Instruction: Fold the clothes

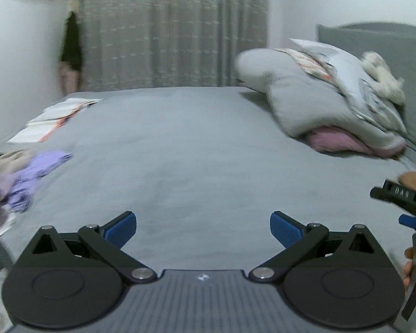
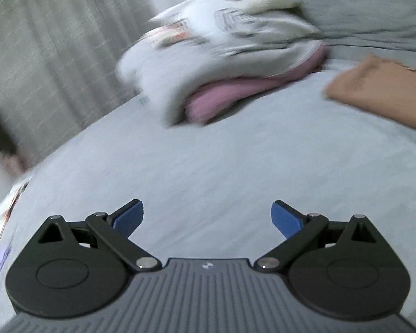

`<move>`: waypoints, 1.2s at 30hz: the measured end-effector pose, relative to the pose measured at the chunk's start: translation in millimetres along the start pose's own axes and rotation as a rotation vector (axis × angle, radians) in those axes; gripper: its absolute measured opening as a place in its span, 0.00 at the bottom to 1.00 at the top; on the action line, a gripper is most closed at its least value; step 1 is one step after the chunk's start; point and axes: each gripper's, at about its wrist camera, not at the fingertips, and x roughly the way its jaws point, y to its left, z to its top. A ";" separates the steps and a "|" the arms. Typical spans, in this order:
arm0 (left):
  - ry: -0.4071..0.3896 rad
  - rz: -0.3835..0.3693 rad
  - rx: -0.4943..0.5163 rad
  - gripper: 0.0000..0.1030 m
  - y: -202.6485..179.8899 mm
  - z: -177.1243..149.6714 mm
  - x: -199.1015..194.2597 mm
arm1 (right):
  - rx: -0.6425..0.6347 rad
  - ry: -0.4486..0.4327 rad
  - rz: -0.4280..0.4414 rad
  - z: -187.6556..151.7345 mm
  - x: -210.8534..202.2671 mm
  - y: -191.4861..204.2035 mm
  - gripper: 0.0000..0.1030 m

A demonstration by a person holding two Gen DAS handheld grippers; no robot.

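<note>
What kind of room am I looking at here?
Most likely a bedroom: a wide bed with a grey sheet, a pile of pillows against a grey headboard, and a long curtain behind.

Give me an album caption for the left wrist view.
Open left tongs hover over a grey bed, lilac clothes at left.

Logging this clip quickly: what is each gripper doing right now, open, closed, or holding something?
Left gripper: open, holding nothing, above the grey bed sheet.
Right gripper: open, holding nothing, also over the sheet.
</note>
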 end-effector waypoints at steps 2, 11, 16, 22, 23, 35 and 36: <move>0.012 0.016 -0.035 0.99 34.5 -5.5 -0.6 | -0.058 0.036 0.047 -18.2 0.0 28.4 0.96; 0.094 0.058 -0.086 0.99 88.4 -31.2 38.5 | -0.180 0.285 0.151 -101.2 -9.5 112.2 0.97; 0.140 0.091 -0.064 0.99 95.7 -43.7 67.9 | -0.261 0.375 0.132 -117.0 -0.7 127.5 0.97; 0.197 0.066 -0.087 0.99 100.2 -53.0 84.3 | -0.350 0.509 0.176 -83.0 21.1 132.6 1.00; 0.200 0.067 -0.081 0.99 99.1 -53.6 86.2 | -0.338 0.498 0.182 -80.7 24.7 132.0 1.00; 0.243 0.087 -0.008 0.99 82.4 -64.5 120.4 | -0.410 0.309 0.163 -78.6 45.8 138.2 1.00; 0.222 0.087 0.007 0.99 81.9 -63.4 126.0 | -0.413 0.293 0.159 -80.2 46.7 137.4 1.00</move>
